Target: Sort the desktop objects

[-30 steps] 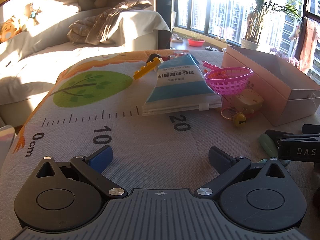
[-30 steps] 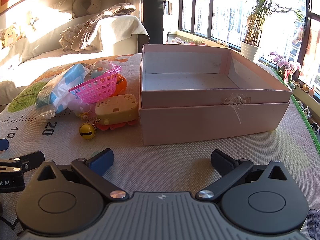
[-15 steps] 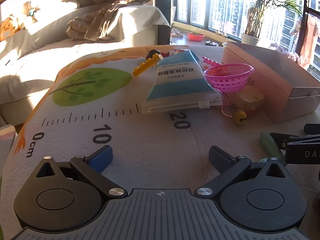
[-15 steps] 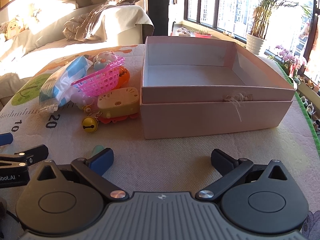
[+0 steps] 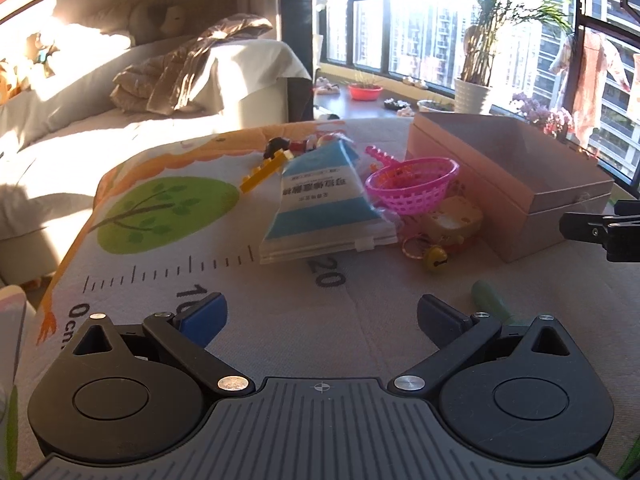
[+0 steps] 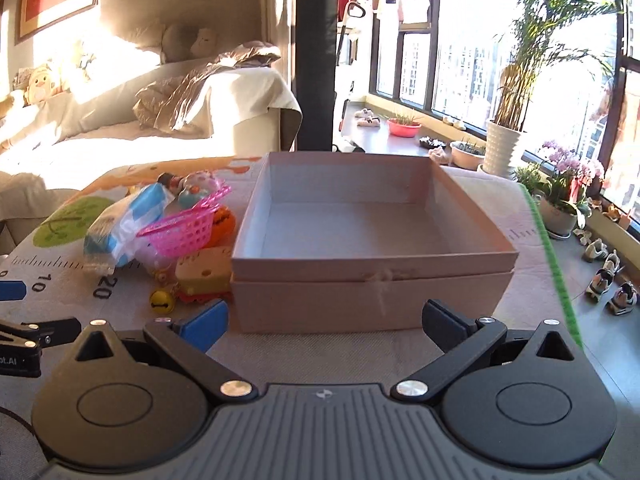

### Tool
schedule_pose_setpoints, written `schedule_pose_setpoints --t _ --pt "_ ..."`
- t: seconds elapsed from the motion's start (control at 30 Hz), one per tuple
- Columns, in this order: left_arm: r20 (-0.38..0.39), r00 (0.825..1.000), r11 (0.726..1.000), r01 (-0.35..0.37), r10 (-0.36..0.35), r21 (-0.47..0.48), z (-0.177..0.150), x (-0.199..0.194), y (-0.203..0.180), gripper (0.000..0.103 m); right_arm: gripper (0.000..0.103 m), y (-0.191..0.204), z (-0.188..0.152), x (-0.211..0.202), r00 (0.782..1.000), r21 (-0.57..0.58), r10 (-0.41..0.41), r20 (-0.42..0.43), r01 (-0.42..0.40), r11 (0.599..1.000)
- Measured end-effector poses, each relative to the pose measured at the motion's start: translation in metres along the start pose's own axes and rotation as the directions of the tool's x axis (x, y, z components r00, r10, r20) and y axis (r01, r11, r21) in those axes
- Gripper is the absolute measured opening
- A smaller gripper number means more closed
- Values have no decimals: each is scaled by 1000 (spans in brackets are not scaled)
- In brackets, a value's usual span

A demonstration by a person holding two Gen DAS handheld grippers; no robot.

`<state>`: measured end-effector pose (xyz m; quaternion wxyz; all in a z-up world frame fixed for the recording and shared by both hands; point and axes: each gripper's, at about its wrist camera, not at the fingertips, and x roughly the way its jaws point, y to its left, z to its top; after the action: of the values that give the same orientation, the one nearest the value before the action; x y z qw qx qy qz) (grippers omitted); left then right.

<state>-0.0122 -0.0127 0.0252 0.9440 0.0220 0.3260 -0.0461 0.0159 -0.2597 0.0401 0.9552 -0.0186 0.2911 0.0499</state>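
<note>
Both the left gripper (image 5: 320, 316) and right gripper (image 6: 324, 318) gape wide, empty. Approach the toy pile (image 6: 188, 240) at ten o'clock low; carry pieces to the box (image 6: 372, 240).

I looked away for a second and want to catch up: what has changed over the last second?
Both tools rose and tilted up, so more of the room shows. The right tool moved forward toward the pink box; in the left view it slid up and off to the right. The left tool stayed open and empty, as did the right. The blue pouch, pink basket and yellow bell stayed put.
</note>
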Motion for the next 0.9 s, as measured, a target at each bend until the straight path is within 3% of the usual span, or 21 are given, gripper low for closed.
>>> schedule_pose_setpoints --t 0.1,0.27,0.5,0.53,0.67,0.83,0.9 --pt "-3 999 998 44 -44 39 4 -2 -11 103 103 -6 1 2 1000 19 24 -18 -24 1000" --pt "-14 1000 999 5 -4 52 12 7 -10 103 103 24 -14 4 985 -43 153 -86 -157 987" --pt "-44 999 1000 -21 22 2 27 20 8 103 103 80 -29 -7 938 -130 327 -114 -340 931" --pt "-45 999 1000 -25 24 -6 28 21 10 103 101 89 -29 -5 941 -154 318 -115 -333 930" --pt "-47 998 999 -37 36 -20 27 21 16 103 76 108 -33 7 954 -216 261 -145 -288 933" --pt "-51 998 998 -44 42 -40 33 29 19 103 73 87 -27 18 978 -167 171 -122 -190 967" --pt "-50 998 998 -34 31 -50 39 36 18 103 71 77 -25 22 975 -134 176 -135 -194 972"
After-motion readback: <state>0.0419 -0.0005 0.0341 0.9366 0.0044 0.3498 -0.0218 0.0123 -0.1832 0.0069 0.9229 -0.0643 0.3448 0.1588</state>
